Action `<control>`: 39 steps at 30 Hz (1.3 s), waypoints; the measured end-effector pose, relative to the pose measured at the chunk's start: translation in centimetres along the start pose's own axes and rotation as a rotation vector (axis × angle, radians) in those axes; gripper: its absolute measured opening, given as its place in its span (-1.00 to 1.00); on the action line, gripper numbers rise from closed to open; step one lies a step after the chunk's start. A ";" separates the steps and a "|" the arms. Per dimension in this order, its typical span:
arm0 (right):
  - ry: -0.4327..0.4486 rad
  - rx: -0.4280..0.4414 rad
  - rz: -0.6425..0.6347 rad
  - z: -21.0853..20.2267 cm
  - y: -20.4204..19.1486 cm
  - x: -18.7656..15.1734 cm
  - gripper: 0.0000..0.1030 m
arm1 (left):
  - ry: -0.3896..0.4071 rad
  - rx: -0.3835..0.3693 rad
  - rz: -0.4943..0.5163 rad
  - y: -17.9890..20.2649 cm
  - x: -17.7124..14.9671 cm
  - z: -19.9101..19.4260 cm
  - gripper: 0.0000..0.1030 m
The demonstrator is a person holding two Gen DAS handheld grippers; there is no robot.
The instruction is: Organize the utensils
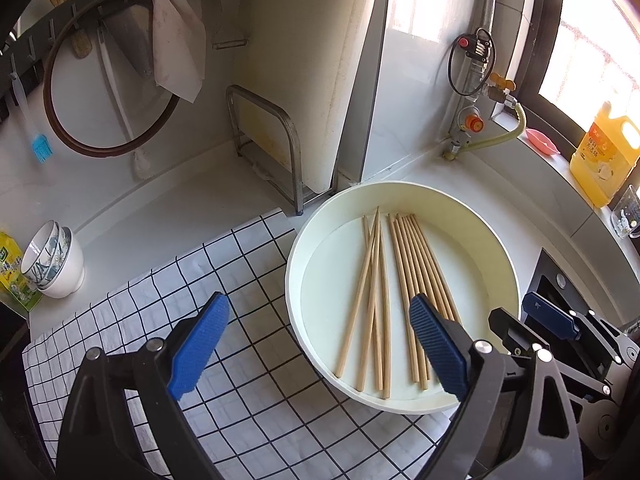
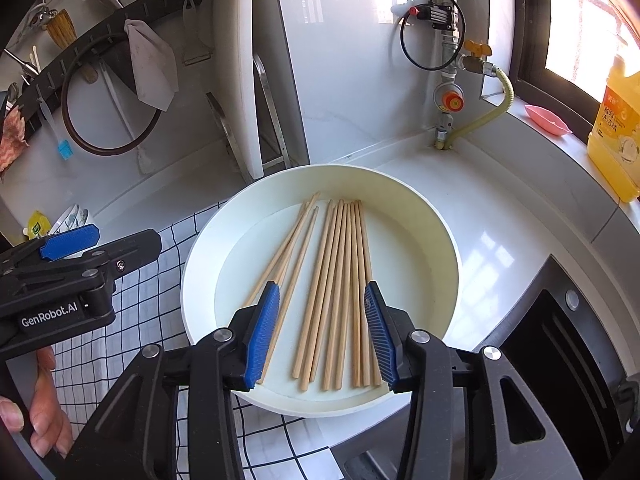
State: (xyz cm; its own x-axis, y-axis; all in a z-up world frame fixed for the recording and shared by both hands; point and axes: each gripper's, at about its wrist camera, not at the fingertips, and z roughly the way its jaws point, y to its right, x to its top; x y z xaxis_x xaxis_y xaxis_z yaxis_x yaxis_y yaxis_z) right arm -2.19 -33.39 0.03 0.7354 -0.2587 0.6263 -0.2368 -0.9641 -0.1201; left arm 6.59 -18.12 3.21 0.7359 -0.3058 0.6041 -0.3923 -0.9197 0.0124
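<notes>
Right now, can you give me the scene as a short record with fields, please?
place: kitchen counter
container: round white tray, partly on checked cloth
contents: wooden chopsticks, one neat group, one crossed group
left gripper: open wide, holds nothing
right gripper: open over the neat group, not gripping
nearby: stacked bowls, yellow bottle

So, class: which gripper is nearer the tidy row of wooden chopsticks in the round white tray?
Right. The right gripper hangs open straddling the near ends of that tidy row of chopsticks. The left gripper hangs open further left, over the tray's left rim and the checked cloth.
</notes>
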 end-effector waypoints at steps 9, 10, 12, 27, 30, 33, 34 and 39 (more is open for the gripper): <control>0.011 -0.013 0.001 -0.5 -0.2 0.2 0.06 | 0.001 0.038 -0.003 0.0 0.1 -0.3 0.87; 0.011 -0.014 0.003 -0.5 -0.2 0.2 0.07 | 0.000 0.043 -0.004 0.0 0.1 -0.3 0.88; 0.008 -0.016 0.005 -0.4 -0.1 0.1 0.08 | -0.005 0.051 -0.006 0.0 0.1 -0.2 0.88; -0.001 -0.020 0.009 -0.4 -0.2 0.0 0.09 | -0.004 0.057 -0.014 0.0 0.1 -0.4 0.88; -0.001 -0.020 0.010 -0.4 -0.2 0.0 0.09 | -0.004 0.057 -0.014 0.1 0.1 -0.4 0.88; -0.002 -0.019 0.009 -0.4 -0.2 0.0 0.09 | -0.004 0.061 -0.017 0.1 0.1 -0.4 0.88; -0.001 -0.020 0.010 -0.4 -0.2 0.0 0.09 | -0.003 0.056 -0.019 0.1 0.0 -0.4 0.88; -0.004 -0.015 0.010 -0.3 -0.2 0.0 0.11 | 0.000 0.047 -0.019 0.1 0.1 -0.5 0.88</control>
State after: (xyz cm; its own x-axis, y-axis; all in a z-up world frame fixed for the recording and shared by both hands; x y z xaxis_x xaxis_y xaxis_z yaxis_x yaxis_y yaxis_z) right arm -2.32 -33.16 0.27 0.7354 -0.2690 0.6219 -0.2541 -0.9603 -0.1148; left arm 6.31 -18.09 3.69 0.7431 -0.2878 0.6042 -0.3517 -0.9360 -0.0133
